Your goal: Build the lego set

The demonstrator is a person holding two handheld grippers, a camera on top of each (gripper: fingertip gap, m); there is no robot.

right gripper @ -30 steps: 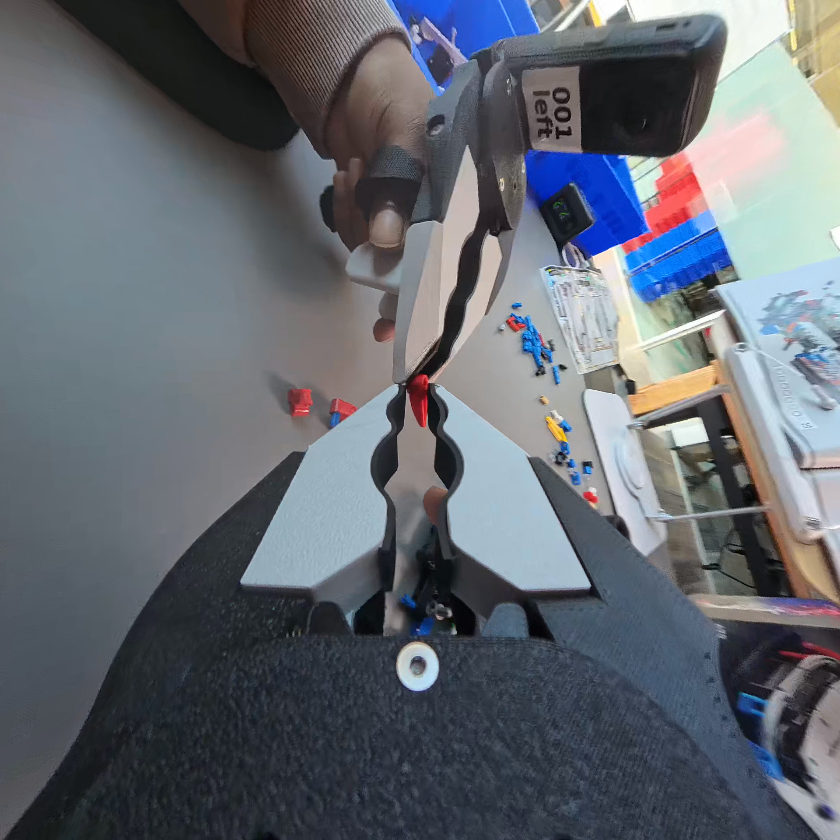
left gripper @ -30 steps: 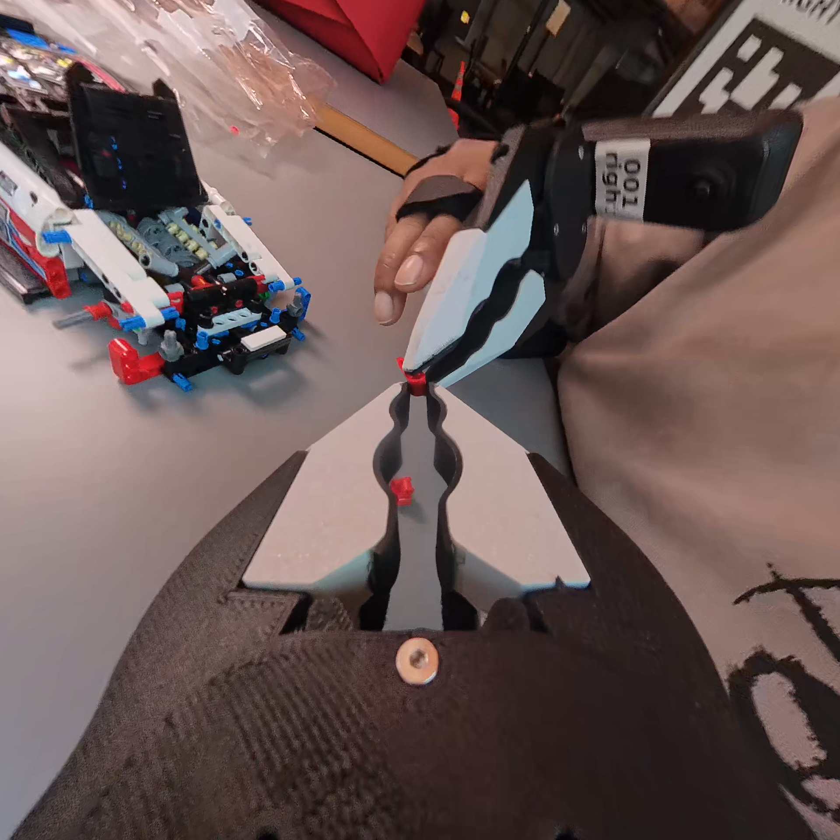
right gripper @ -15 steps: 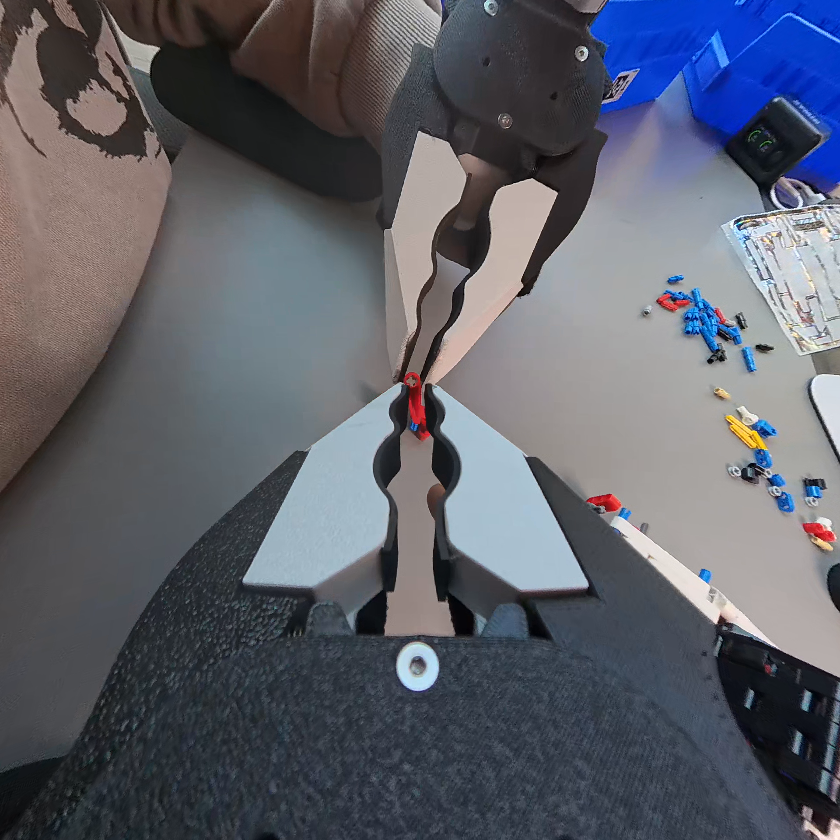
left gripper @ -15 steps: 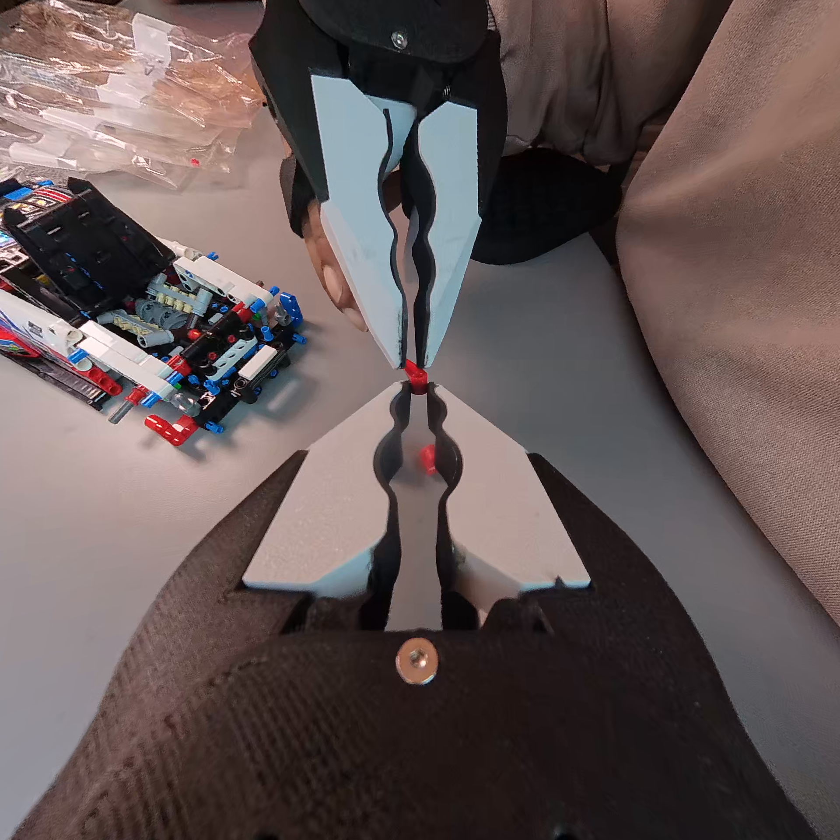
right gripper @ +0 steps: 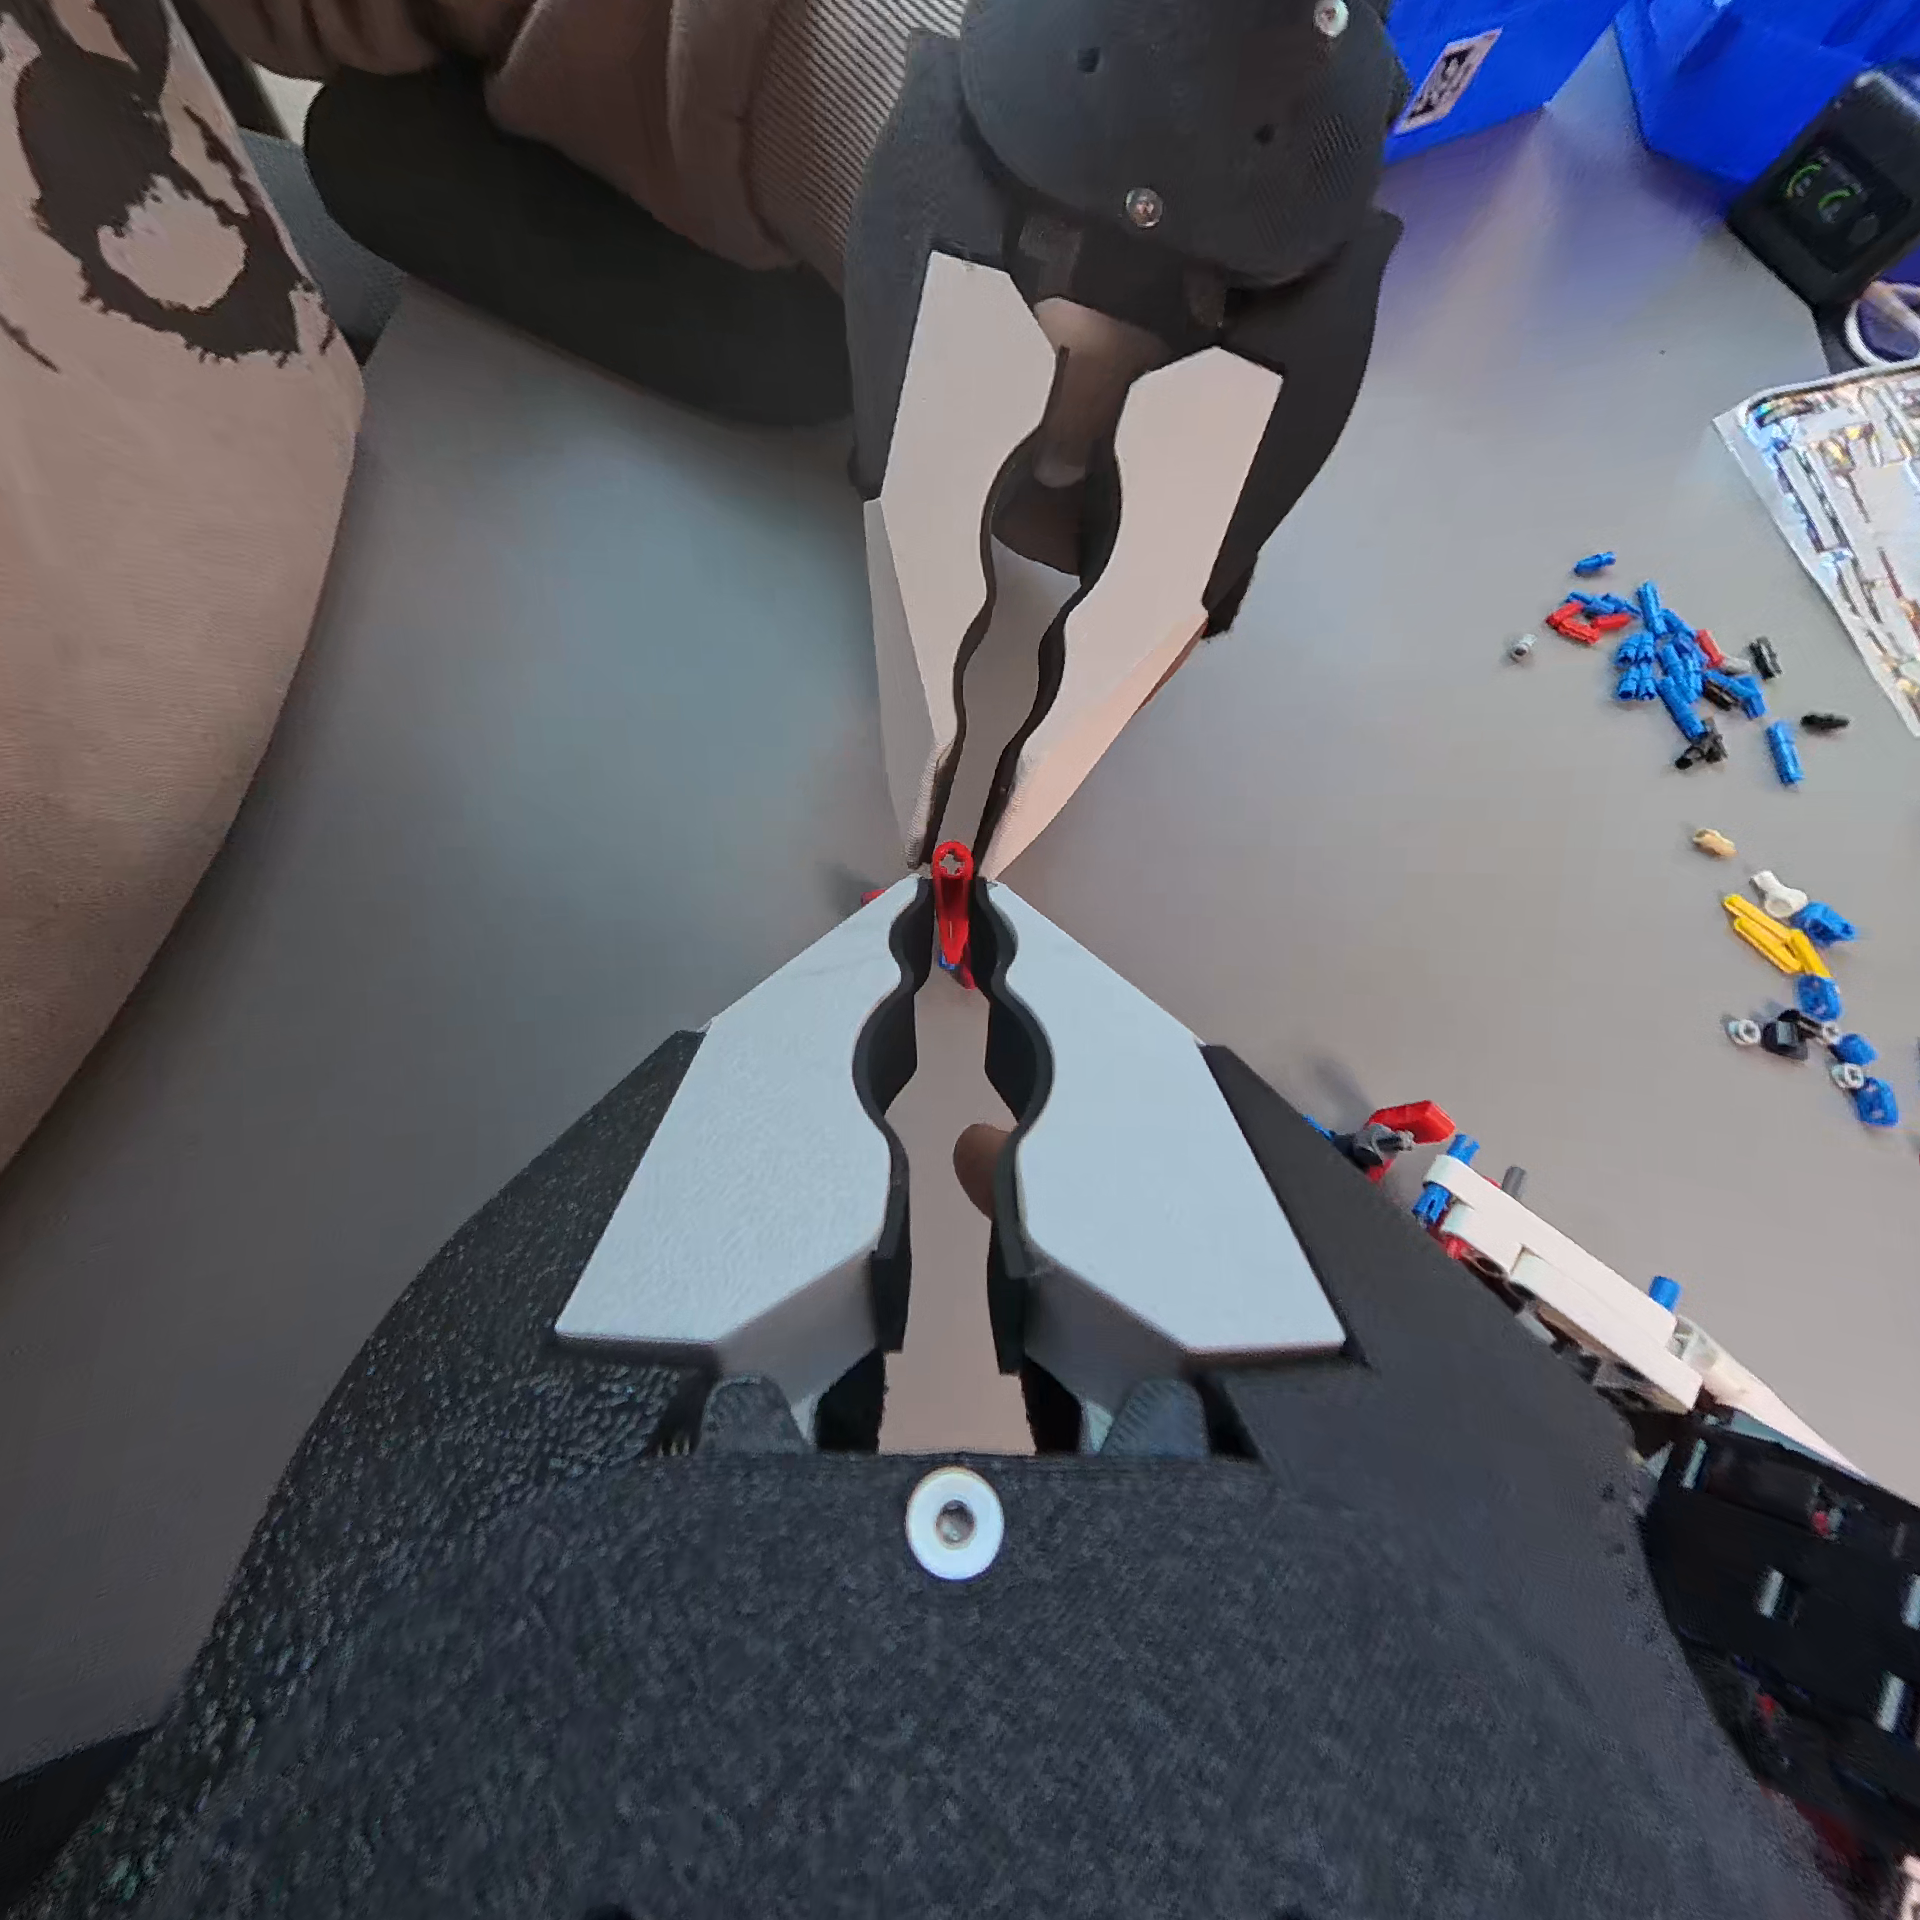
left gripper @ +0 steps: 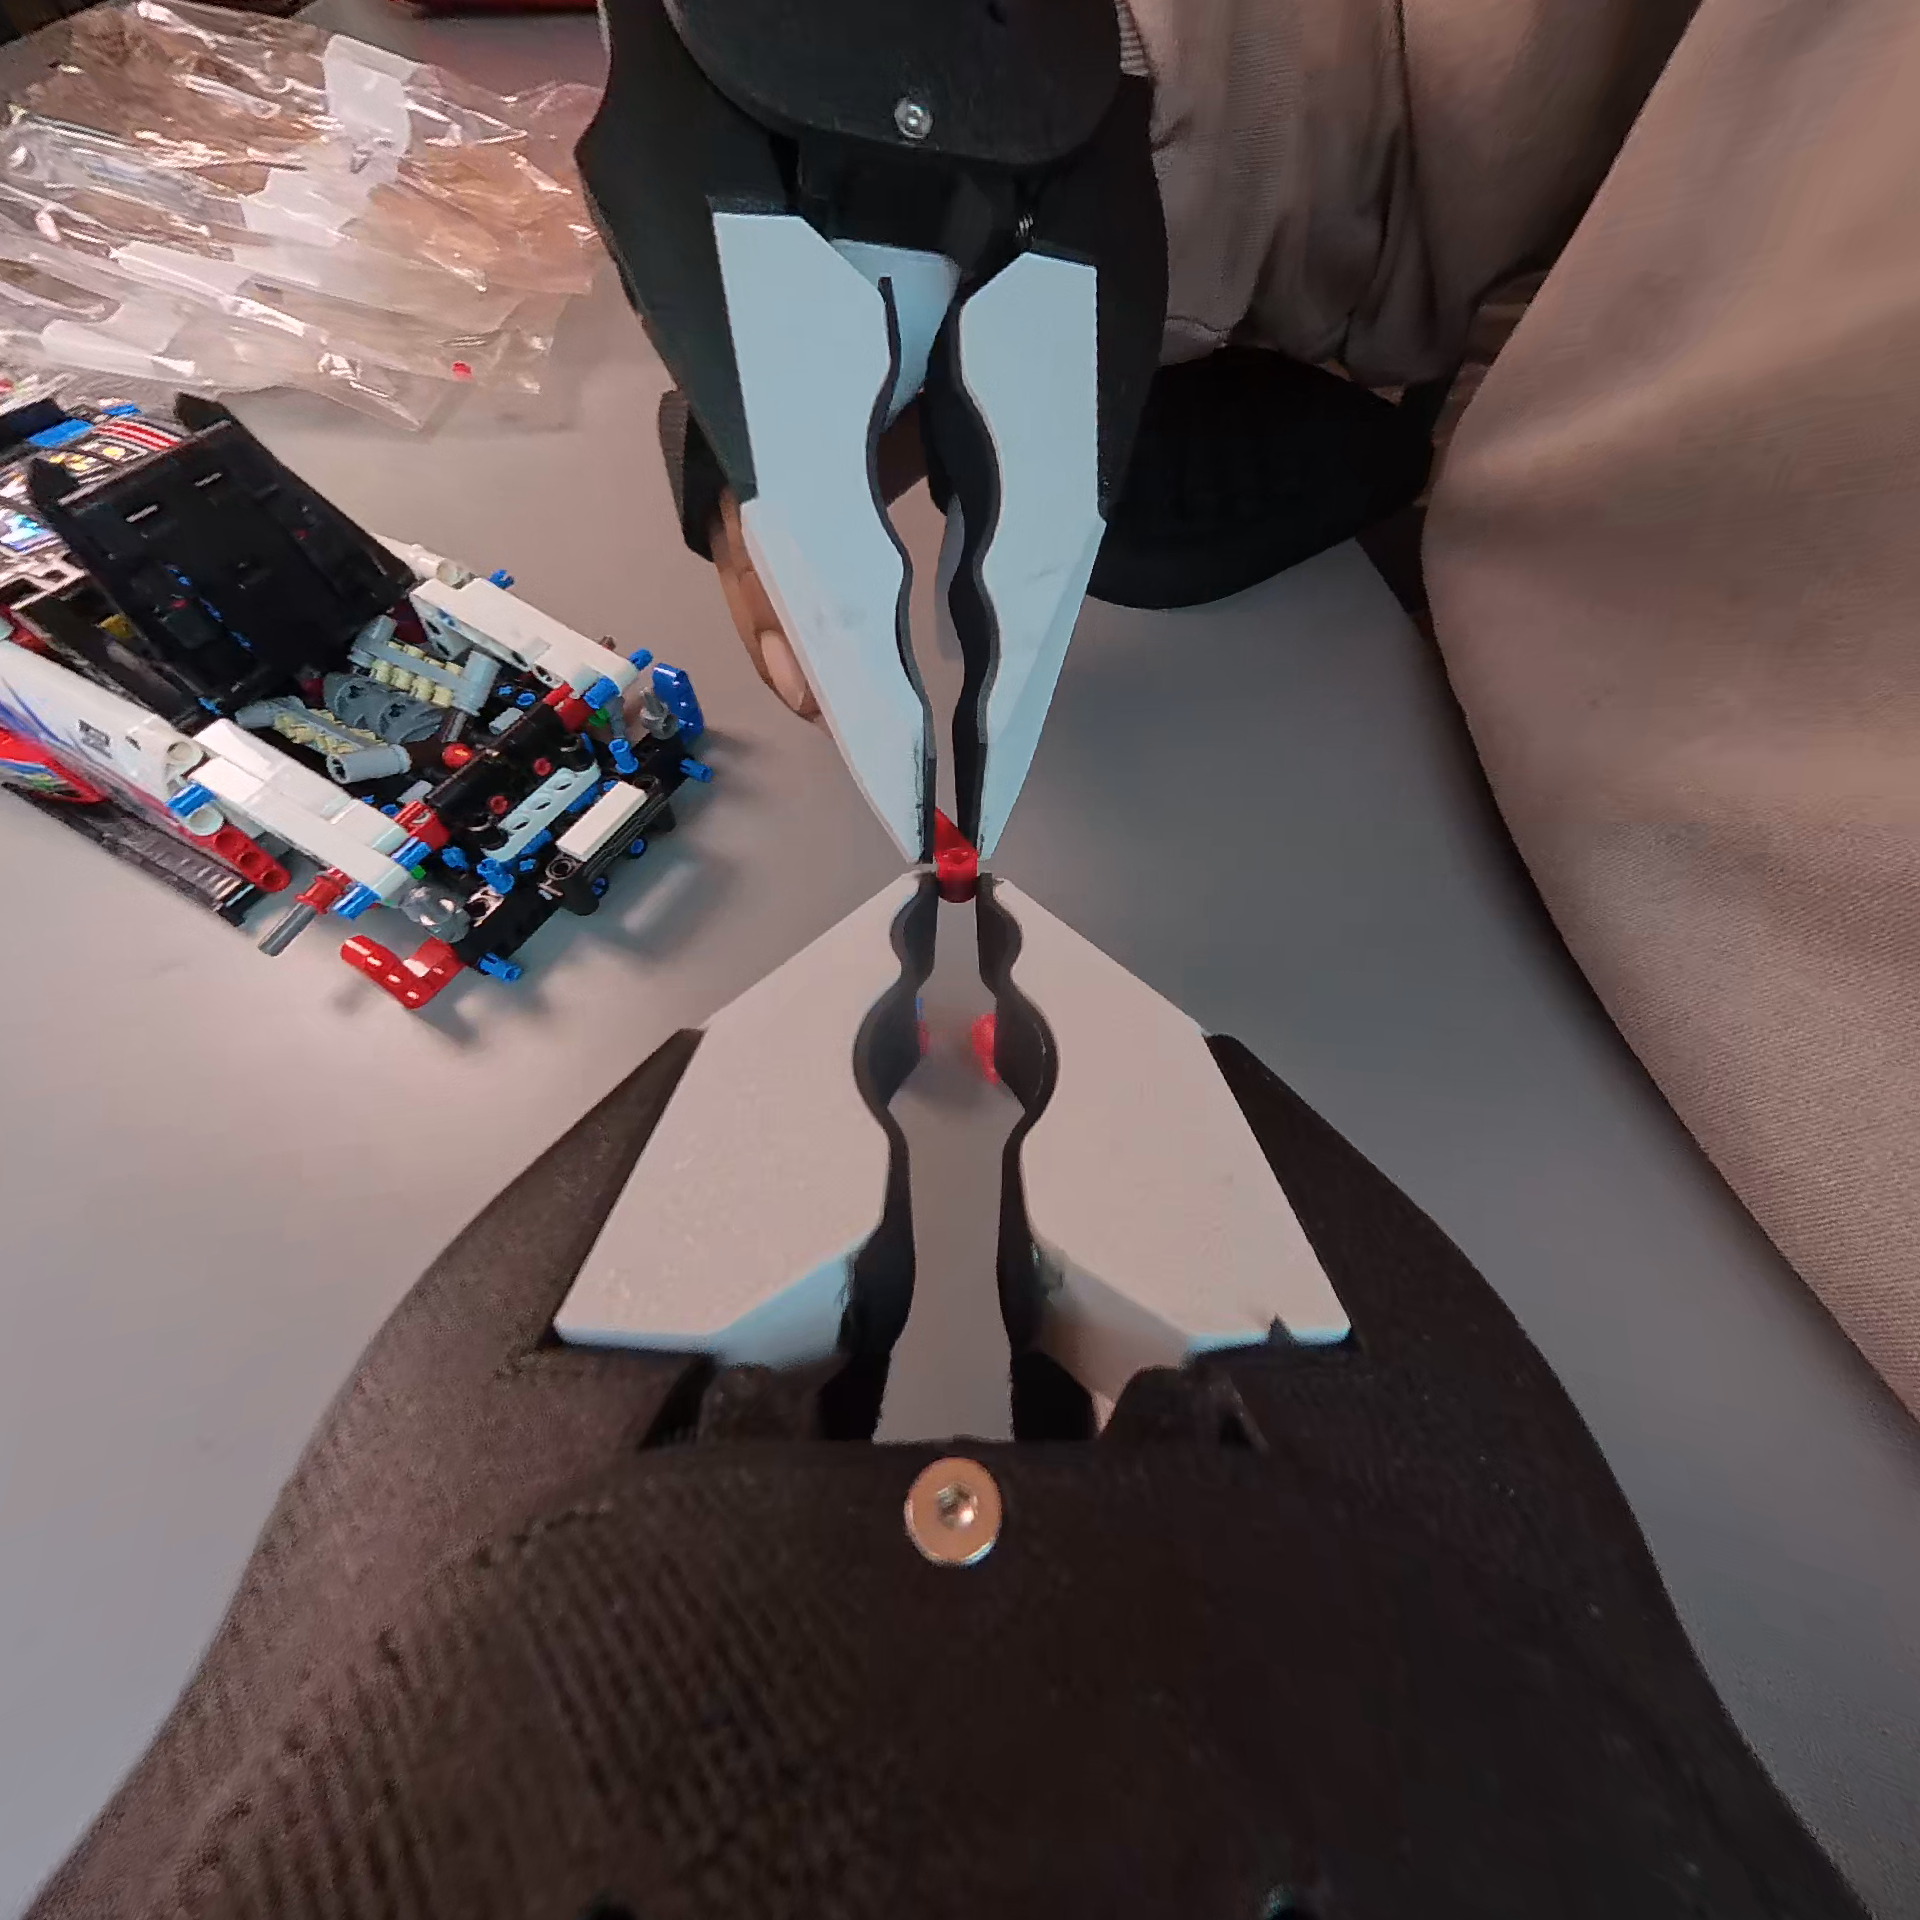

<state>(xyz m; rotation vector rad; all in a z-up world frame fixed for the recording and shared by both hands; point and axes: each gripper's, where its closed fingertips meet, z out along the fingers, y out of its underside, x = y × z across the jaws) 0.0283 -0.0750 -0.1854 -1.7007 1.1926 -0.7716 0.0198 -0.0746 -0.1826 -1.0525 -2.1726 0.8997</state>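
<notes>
A small red lego piece [left gripper: 954, 868] sits where the two grippers meet tip to tip above the grey table [left gripper: 208, 1143]. My left gripper [left gripper: 953, 883] is shut on it from below in the left wrist view. The right gripper [left gripper: 948, 847] comes down from the top, shut on the same piece. In the right wrist view the red piece [right gripper: 951, 899] stands edge-on in my right gripper [right gripper: 951, 883], with a bit of blue at its lower end. The left gripper [right gripper: 961, 836] meets it from above. A partly built lego car [left gripper: 312, 727] lies at the left.
Clear plastic bags [left gripper: 260, 208] lie behind the car. Two loose red pieces [left gripper: 982, 1039] lie on the table under my left fingers. Loose blue, red and yellow pieces [right gripper: 1673, 665] and a sticker sheet [right gripper: 1849, 499] lie at the right. The person's tan sweater [left gripper: 1662, 727] borders the near side.
Both grippers have swung from a crossed, angled pose to face each other head-on, tip to tip. The red piece has stayed between the tips throughout.
</notes>
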